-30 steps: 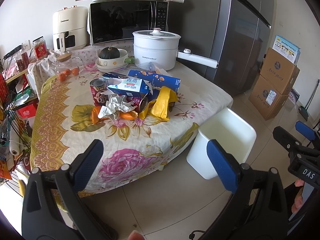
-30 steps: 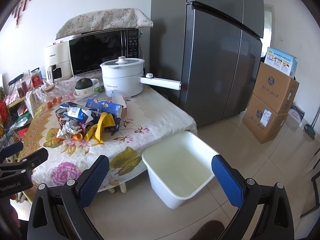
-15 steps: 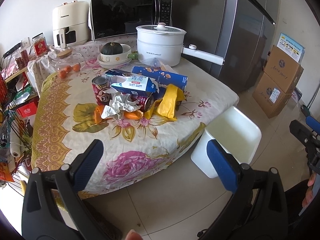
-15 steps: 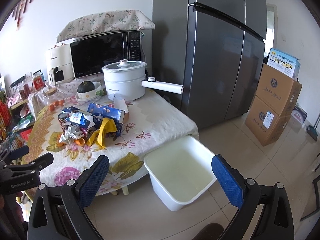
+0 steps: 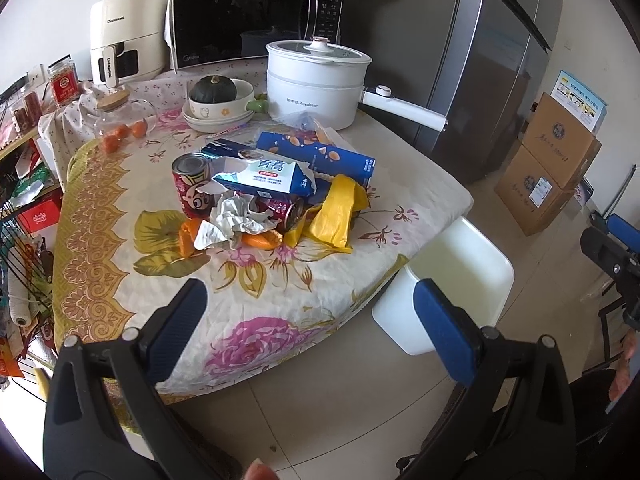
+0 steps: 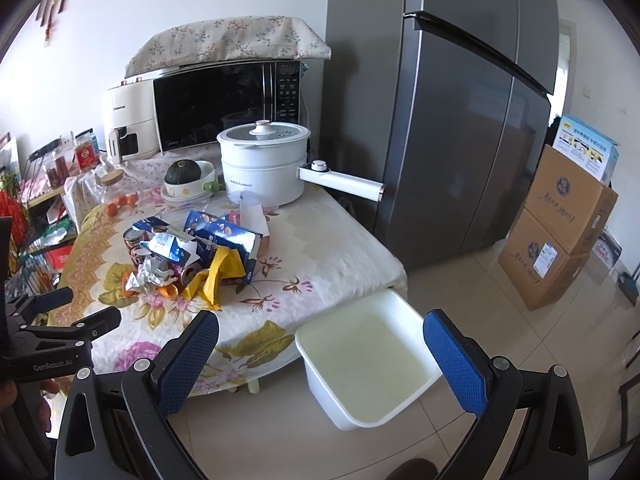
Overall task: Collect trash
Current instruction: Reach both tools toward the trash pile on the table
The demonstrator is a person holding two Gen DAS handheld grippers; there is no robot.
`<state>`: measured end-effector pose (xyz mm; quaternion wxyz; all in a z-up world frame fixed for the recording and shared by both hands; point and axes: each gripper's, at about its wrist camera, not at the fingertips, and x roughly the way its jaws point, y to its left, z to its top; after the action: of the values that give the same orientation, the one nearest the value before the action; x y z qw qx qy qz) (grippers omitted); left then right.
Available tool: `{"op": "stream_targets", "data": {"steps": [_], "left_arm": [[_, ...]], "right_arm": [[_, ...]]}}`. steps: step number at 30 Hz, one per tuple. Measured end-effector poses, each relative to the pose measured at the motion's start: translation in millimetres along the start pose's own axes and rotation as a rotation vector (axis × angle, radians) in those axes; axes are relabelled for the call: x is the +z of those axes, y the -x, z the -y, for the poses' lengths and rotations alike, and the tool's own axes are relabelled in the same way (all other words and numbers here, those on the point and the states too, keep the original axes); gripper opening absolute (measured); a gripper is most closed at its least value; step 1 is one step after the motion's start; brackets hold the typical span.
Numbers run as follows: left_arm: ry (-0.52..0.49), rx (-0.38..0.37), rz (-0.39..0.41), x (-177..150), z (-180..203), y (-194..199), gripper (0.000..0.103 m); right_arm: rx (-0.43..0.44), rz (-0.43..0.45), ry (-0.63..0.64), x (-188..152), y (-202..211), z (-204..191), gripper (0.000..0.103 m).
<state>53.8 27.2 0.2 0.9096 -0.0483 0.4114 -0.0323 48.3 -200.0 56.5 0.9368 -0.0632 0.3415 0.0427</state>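
Note:
A pile of trash lies mid-table: a red can (image 5: 190, 186), a blue-white carton (image 5: 267, 178), a long blue box (image 5: 316, 155), crumpled paper (image 5: 236, 220), a yellow wrapper (image 5: 335, 216) and orange peel (image 5: 259, 240). The pile also shows in the right wrist view (image 6: 192, 258). An empty white bin (image 5: 452, 280) (image 6: 368, 356) stands on the floor by the table's right edge. My left gripper (image 5: 308, 324) is open and empty, short of the table's near edge. My right gripper (image 6: 320, 356) is open and empty, above the bin's near side.
The flowered table (image 5: 256, 304) also holds a white electric pot (image 5: 320, 80) with a long handle, a bowl with a squash (image 5: 216, 92) and a glass jar (image 5: 120, 120). A microwave (image 5: 256, 16), a fridge (image 6: 460, 120), stacked cardboard boxes (image 6: 560, 224) and a cluttered rack (image 5: 20, 216) stand around.
Both grippers have moved forward toward the table; the trash pile and bin look larger and closer. Both stay open and empty.

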Motion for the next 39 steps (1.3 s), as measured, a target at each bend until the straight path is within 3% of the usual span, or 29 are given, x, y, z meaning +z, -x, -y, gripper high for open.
{"op": "stream_targets", "data": {"steps": [10, 13, 17, 23, 28, 31, 36, 39], "left_arm": [[0.084, 0.001, -0.039, 27, -44, -27, 0.102], [0.139, -0.025, -0.048, 33, -55, -40, 0.102], [0.162, -0.049, -0.066, 43, -55, -66, 0.102], [0.338, -0.083, -0.112, 67, -57, -107, 0.102], [0.470, -0.032, -0.114, 91, -60, -134, 0.102], [0.509, 0.053, -0.131, 104, -60, -152, 0.102], [0.564, 0.175, -0.180, 104, -63, -175, 0.102], [0.582, 0.176, -0.230, 100, -65, -189, 0.102]], "right_arm": [[0.088, -0.122, 0.081, 37, -59, -27, 0.103], [0.088, -0.136, 0.088, 35, -81, -32, 0.103], [0.130, -0.228, 0.119, 23, -110, -38, 0.103], [0.120, -0.273, 0.099, 28, -138, -32, 0.103], [0.122, -0.282, 0.057, 37, -151, -24, 0.103], [0.119, -0.292, 0.055, 39, -156, -23, 0.103], [0.121, -0.307, 0.050, 39, -162, -18, 0.103], [0.113, -0.310, 0.049, 38, -166, -15, 0.103]]}}
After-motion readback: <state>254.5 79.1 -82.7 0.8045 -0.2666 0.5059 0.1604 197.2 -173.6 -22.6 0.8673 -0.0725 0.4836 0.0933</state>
